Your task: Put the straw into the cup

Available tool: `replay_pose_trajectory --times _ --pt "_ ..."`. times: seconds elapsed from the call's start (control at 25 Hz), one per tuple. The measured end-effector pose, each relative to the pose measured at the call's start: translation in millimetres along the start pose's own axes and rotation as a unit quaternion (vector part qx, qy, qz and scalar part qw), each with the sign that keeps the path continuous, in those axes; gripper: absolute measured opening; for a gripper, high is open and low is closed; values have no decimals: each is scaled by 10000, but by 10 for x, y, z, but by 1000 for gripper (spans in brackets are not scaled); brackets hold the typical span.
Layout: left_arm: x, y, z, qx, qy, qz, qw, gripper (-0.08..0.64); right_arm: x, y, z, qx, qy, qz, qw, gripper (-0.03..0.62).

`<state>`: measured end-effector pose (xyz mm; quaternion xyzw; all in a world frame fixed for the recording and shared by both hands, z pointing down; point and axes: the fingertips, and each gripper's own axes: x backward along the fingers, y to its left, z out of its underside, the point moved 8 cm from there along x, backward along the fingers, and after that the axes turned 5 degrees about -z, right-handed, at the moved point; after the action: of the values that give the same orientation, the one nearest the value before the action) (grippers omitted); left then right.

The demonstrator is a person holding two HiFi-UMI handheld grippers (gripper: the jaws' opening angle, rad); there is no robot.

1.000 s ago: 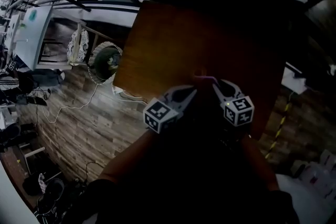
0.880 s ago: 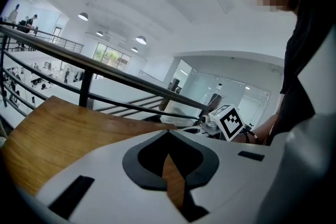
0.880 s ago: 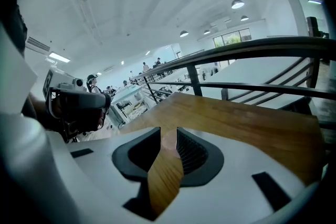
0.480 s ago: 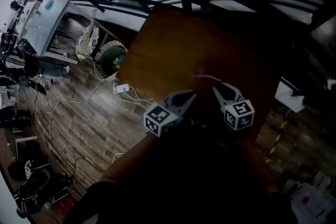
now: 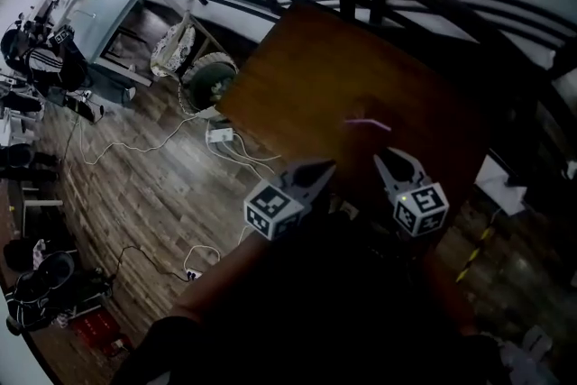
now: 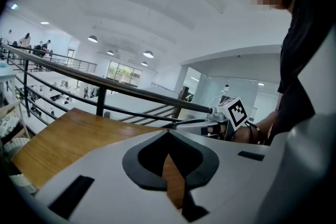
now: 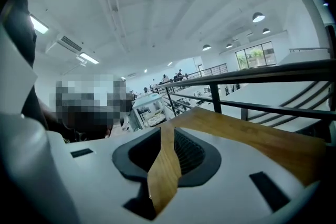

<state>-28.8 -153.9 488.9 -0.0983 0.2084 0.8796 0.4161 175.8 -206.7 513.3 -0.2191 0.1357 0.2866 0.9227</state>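
Straw [image 5: 365,123], thin and pink, flat on brown tabletop [image 5: 297,77] in head view, ahead of left gripper [image 5: 320,169] and right gripper [image 5: 392,160], touching neither. In left gripper view, jaws closed tip to tip, nothing between. In right gripper view, jaws parted by narrow slit, empty, tabletop seen through.

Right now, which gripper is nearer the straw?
The right gripper: the pink straw lies just ahead of it, while the left gripper sits farther aside.
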Motion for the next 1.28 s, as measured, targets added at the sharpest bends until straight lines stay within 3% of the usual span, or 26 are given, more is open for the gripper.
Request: replay_pose_trajectory --times 0.2,0.48,1.0,1.28 --pt "374 130 114 85 -141 -312 9994 11 -108 286 61 89 -91 -199 9997 89" --pt "878 162 137 18 -393 -244 9989 11 -115 878 57 207 -124 -118 9996 87" --pt "2168 -129 781 -15 -225 128 9997 11 124 2303 587 238 -350 85 9991 80" --pt "2415 -369 939 -48 -191 545 9983 11 431 2743 847 128 -439 428 9980 66"
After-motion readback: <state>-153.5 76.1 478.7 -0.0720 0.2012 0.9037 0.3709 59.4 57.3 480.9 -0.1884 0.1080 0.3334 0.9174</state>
